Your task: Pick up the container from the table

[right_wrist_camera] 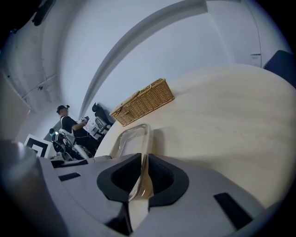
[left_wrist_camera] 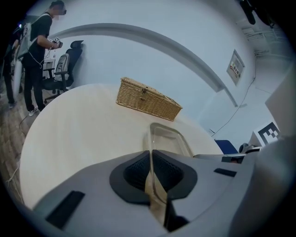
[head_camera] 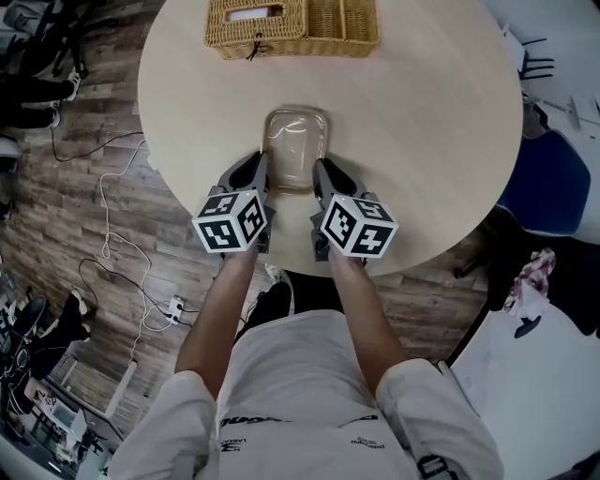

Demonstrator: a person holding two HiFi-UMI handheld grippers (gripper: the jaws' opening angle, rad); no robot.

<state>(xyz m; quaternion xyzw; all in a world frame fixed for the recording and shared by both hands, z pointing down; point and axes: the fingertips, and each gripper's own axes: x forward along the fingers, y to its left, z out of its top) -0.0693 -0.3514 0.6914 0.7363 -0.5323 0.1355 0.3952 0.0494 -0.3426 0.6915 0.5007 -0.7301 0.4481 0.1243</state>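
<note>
Pinching the clear rectangular plastic container (head_camera: 296, 141) from both sides at once is how I have it set up. My left gripper (head_camera: 260, 173) has its fingers (left_wrist_camera: 135, 172) closed on the thin wall at the container's near left end, and my right gripper (head_camera: 322, 176) has its fingers (right_wrist_camera: 163, 178) closed on the opposite wall. Each gripper view shows the transparent rim sandwiched between the dark pads. I judge the two holds are mirrored so the flimsy-looking shell stays level and does not twist when it comes up. The container sits at the centre of the head view, on the near part of the round pale wooden tabletop (head_camera: 422, 122). As far as I can tell its base rests there, so the lift looks not yet begun. A woven wicker basket (head_camera: 292, 26) stands at the top centre of the frame, well apart, leaving room to rise straight up.
</note>
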